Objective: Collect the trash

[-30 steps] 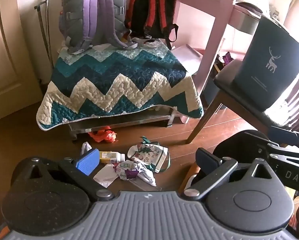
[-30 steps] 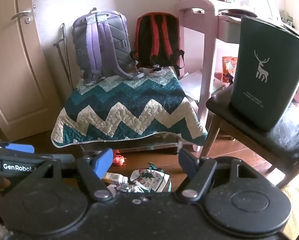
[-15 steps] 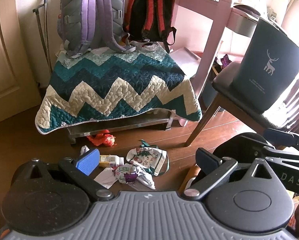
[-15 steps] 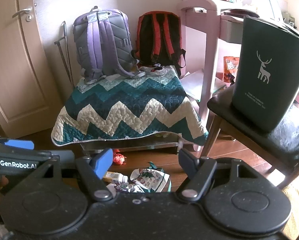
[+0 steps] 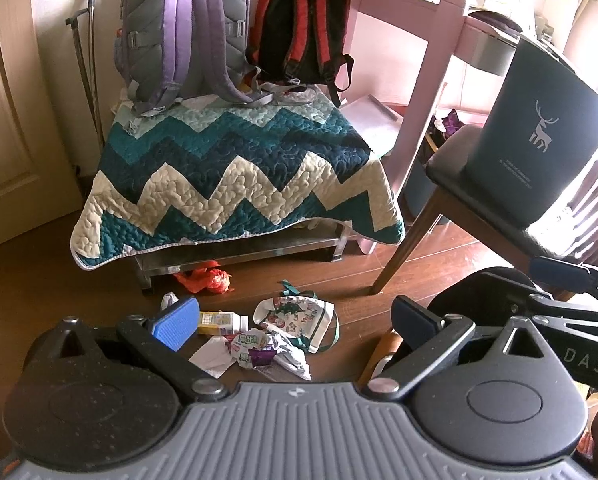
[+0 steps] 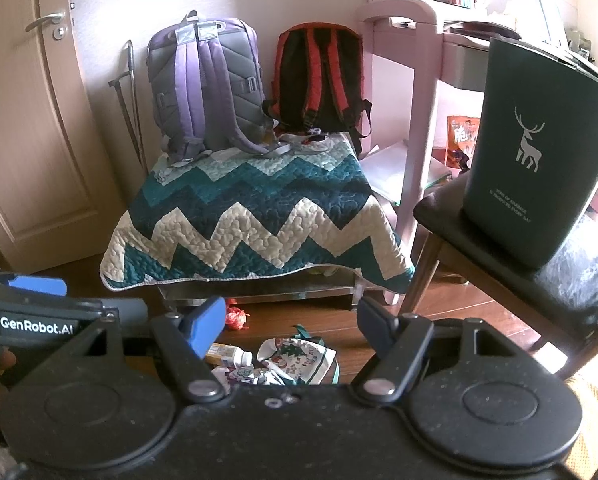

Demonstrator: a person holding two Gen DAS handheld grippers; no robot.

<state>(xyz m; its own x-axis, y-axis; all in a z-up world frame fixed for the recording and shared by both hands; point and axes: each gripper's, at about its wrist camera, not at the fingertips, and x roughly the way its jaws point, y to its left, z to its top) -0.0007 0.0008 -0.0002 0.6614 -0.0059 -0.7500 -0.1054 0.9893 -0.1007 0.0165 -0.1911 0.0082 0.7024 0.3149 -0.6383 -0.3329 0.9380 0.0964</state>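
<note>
Bedroom corner, dark wood floor (image 5: 439,276), cream door off to the left.

Left wrist view: low bench under a teal-and-cream zigzag quilt (image 5: 235,176), purple-grey backpack (image 5: 183,32) and red-black backpack (image 5: 303,36) standing upright on top against the wall. Pink desk (image 5: 423,80) to the right. Dark chair (image 5: 479,200) beside it, carrying a dark green bin (image 5: 539,152) with a white deer logo. Trash pile on the floor in front of the bench: small bottle (image 5: 219,322) with a yellow label lying on its side, printed drawstring bag (image 5: 299,318) just beside it, crumpled wrappers (image 5: 255,350) and white paper (image 5: 211,360) touching each other right in front. Orange-red plastic scrap (image 5: 205,278) farther back, at the bench's edge. Left gripper (image 5: 295,318) up above the pile, jaws spread wide, nothing between them. Bottle peeking out just past the blue pad. Right tool's dark arm poking in at the far right.

Right wrist view: same corner from a bit higher. Right gripper (image 6: 289,320) also wide open and empty, well short of the trash. Bottle (image 6: 229,354) and drawstring bag (image 6: 299,360) showing low between the fingers, wrappers (image 6: 243,374) mostly hidden by the tool body. Green bin (image 6: 539,152) upright on the chair (image 6: 451,220), right of frame. Left tool's "GenRobot.AI" body at the left edge, fingertips of a hand just below it.
</note>
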